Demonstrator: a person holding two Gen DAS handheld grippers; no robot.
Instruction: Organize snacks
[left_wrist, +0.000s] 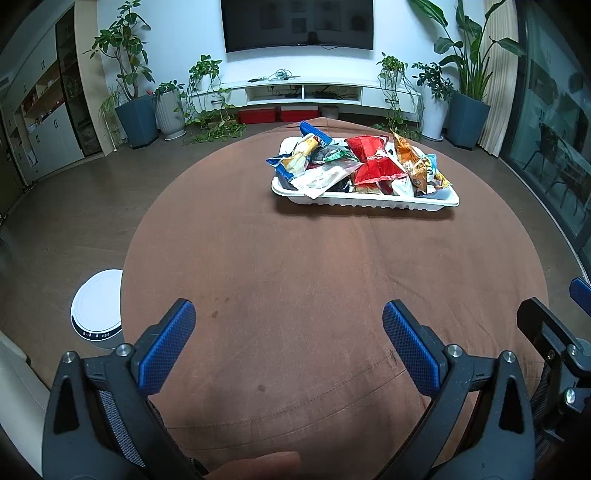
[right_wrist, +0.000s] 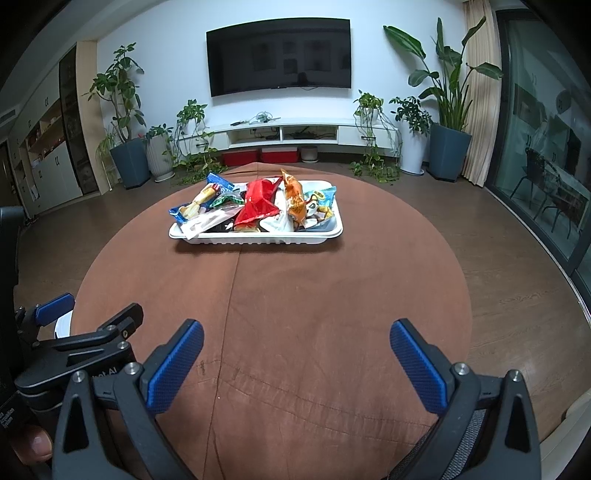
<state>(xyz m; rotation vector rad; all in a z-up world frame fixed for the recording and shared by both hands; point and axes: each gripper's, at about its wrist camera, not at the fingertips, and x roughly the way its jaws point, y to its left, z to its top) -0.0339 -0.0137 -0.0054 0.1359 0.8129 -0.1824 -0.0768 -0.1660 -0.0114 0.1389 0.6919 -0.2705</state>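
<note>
White ribbed tray (right_wrist: 258, 239) is showing red (right_wrist: 258, 206), orange (right_wrist: 294, 201) and blue (right_wrist: 218, 181) packets; brown worktop (right_wrist: 295, 314); blue textured jaws.

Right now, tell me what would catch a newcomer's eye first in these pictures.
First, the white tray heaped with bright snack packets, a red packet on top, sitting toward the far side of the round brown table. Next, the two open grippers, left gripper and right gripper, both empty and held low over the near edge. Behind, a dark television hangs on the wall between potted plants.
</note>
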